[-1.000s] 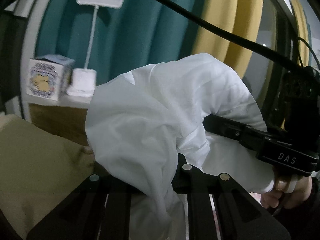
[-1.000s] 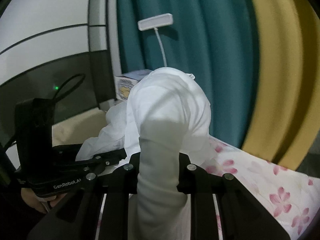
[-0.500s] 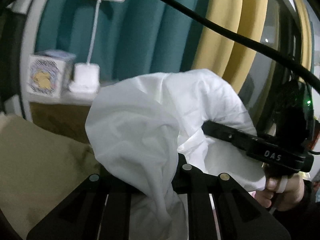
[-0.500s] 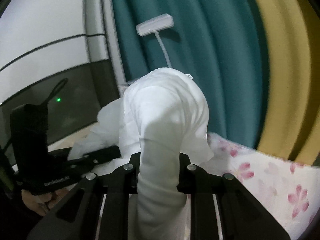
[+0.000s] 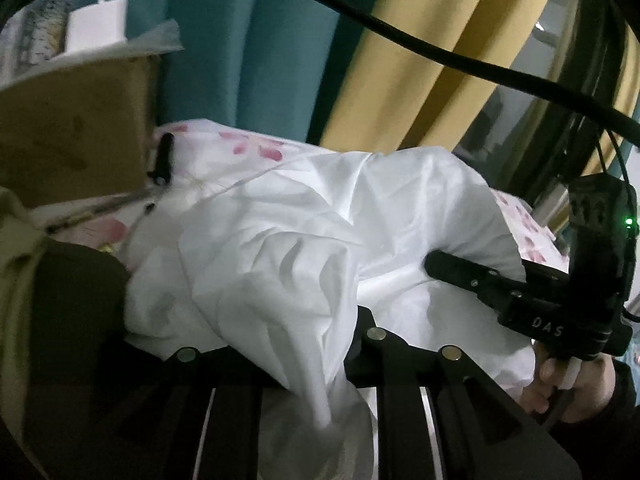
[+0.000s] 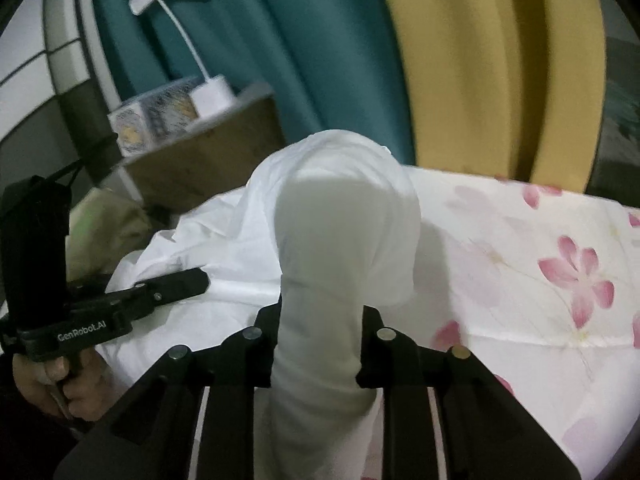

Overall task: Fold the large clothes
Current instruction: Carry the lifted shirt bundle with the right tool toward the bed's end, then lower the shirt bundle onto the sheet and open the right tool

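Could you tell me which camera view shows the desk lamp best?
The right wrist view: the desk lamp shows whole there, with head, stalk and base, standing beside a patterned box. The left wrist view catches only its white base at the top edge.

This is a bedroom in a home. A bed covered by a white quilt (image 6: 520, 248) printed with pink flowers fills the foreground. Behind it hang long teal curtains (image 6: 320, 60) and yellow curtains (image 6: 500, 60). Beside the bed stands a brown wooden nightstand (image 6: 208, 160) carrying a white desk lamp (image 6: 208, 96) and a small patterned box (image 6: 132, 128).
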Demonstrator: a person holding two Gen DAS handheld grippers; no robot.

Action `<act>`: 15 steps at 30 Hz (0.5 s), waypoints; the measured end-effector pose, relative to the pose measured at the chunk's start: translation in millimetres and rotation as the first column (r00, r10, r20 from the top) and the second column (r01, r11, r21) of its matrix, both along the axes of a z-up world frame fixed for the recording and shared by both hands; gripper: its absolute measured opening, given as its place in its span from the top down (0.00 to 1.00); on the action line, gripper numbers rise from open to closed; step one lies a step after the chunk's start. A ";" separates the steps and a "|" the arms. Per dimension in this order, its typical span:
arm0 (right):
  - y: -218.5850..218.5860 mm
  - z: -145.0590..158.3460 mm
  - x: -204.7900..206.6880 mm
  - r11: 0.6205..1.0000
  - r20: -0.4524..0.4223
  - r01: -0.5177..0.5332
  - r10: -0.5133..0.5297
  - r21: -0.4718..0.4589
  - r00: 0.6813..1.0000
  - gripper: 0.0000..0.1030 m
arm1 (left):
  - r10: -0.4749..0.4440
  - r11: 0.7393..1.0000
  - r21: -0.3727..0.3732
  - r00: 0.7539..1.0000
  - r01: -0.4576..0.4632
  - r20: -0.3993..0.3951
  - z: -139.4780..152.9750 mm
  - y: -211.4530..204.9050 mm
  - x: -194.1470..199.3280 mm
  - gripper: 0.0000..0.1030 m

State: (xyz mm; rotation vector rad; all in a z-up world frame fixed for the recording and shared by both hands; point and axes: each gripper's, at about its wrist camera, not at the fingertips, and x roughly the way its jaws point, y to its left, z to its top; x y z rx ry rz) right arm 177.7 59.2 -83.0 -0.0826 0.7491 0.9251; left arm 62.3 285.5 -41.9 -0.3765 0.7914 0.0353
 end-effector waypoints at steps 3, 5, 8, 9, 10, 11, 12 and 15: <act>-2.6 -14.0 8.7 0.999 -0.015 0.020 -0.021 -0.042 1.000 0.71 | -0.008 1.000 0.009 1.000 0.008 -0.024 -5.6 -4.7 5.9 0.84; -5.1 -21.2 11.5 0.998 -0.024 0.029 -0.030 -0.063 0.999 0.64 | -0.009 1.000 0.000 0.999 0.009 -0.037 -12.4 -2.4 8.6 0.81; -13.5 -30.5 14.5 0.994 -0.016 0.058 -0.059 -0.091 0.998 0.49 | 0.015 1.000 -0.005 0.999 -0.016 -0.050 -18.2 4.2 7.9 0.71; -14.0 -32.6 15.5 0.993 -0.019 0.067 -0.069 -0.098 0.997 0.46 | 0.024 1.000 -0.013 0.998 -0.025 -0.056 -20.7 7.6 7.8 0.69; -14.7 -33.8 17.6 0.992 -0.026 0.074 -0.077 -0.102 0.997 0.41 | 0.037 0.999 -0.026 0.997 -0.039 -0.071 -23.6 11.6 7.4 0.64; -15.8 -35.1 19.7 0.992 -0.030 0.074 -0.078 -0.105 0.997 0.39 | 0.053 0.998 -0.039 0.995 -0.056 -0.082 -26.2 16.3 8.1 0.61; -16.1 -35.9 20.9 0.991 -0.031 0.075 -0.079 -0.108 0.996 0.38 | 0.062 0.996 -0.051 0.994 -0.067 -0.089 -29.1 20.9 9.1 0.61; -18.1 -37.9 22.8 0.989 -0.024 0.081 -0.084 -0.121 0.996 0.33 | 0.060 0.997 -0.050 0.994 -0.065 -0.093 -27.8 21.8 5.7 0.60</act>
